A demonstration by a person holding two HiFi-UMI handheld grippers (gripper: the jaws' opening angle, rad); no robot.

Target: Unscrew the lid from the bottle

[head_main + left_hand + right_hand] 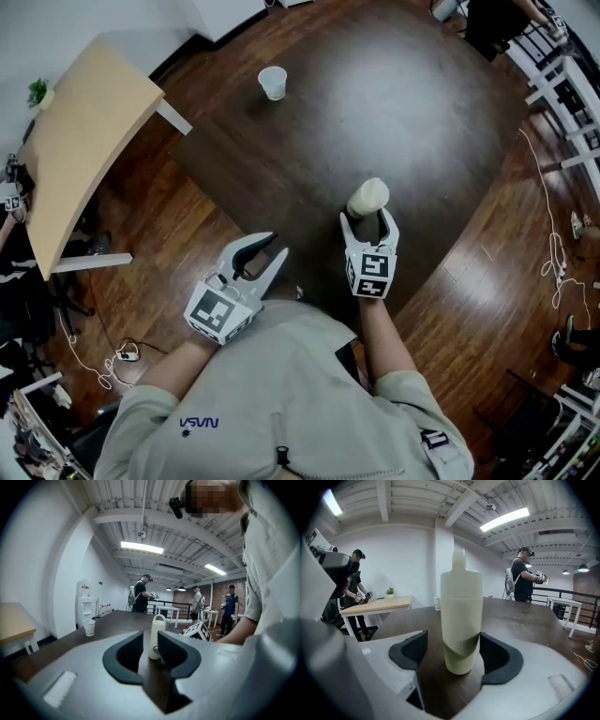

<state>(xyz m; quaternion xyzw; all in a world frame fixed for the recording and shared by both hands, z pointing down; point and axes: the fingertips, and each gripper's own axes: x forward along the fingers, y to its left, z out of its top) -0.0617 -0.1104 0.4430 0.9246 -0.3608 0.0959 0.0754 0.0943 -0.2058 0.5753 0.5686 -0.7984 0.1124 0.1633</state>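
Underfoot, wood floor (169, 234), showing on every side. Next, dark table (422, 103), filling the middle of the head view. Beside it at the left, pale wooden table (80, 141).

Then left gripper (277, 244), at the dark table's near edge. Keeps only a narrow gap between its 2 jaws, with nothing in them. Looks across the tabletop at the cream bottle (367, 198), well short of it.

Then right gripper (367, 221), low over the tabletop. Spreads its jaws wide on either side of the bottle's lower body without clamping. 1 pad clear of it, the other just beside it, contact not discernible.

Smaller: the bottle itself. Stands upright on the dark table, toward the person's side, between the right gripper's jaws.

Smaller again: white cup (273, 82), upright toward the far side of the same table, well apart from the bottle.

Smallest: lid (159, 619), with a looped handle, seated on the bottle's top.
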